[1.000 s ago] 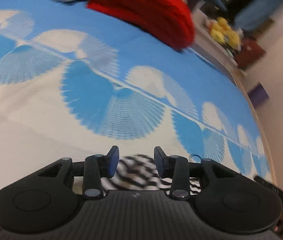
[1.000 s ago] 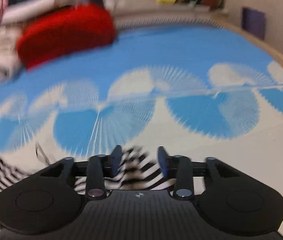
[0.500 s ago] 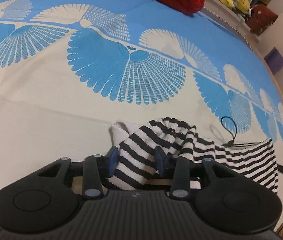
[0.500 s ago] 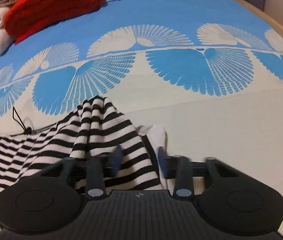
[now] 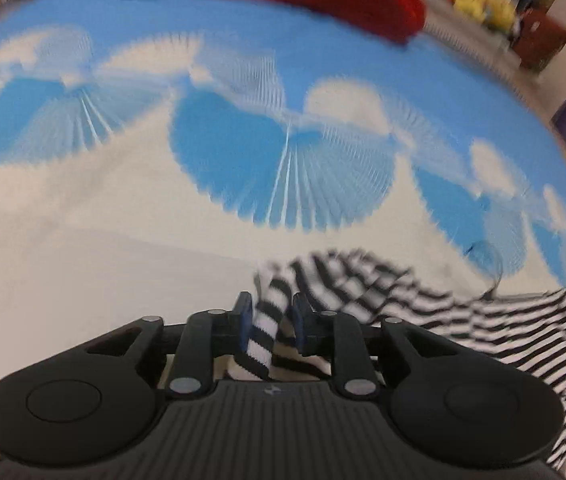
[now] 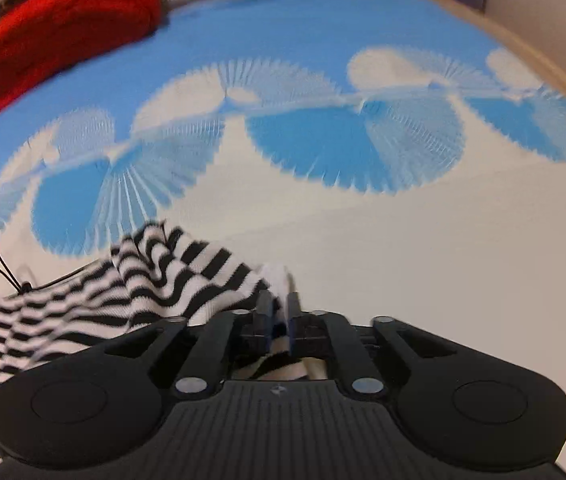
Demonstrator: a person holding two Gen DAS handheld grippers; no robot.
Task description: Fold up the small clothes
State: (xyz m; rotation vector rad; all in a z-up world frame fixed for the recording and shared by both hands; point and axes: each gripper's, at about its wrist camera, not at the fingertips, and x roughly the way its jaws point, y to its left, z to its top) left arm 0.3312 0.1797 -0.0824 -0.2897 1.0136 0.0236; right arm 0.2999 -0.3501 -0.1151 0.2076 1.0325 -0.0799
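We've got the black-and-white striped knit garment (image 5: 423, 304) pinched at both ends: left gripper (image 5: 271, 320) clamped on a bunched striped edge, right gripper (image 6: 279, 312) clamped on a white-trimmed corner (image 6: 279, 276), with the rest draped between them over the blue-and-cream fan-patterned bedspread (image 5: 123, 240). Biggest risk, we reckon: that stretchy ribbed knit slips out of one jaw if we pull the two ends apart unevenly, or the fold lands crooked. The thin black hang-tag loop (image 6: 3, 268) could snag too. Soft chunky red knit bundle (image 6: 67, 32) sits well apart at the far edge, so no clash there.
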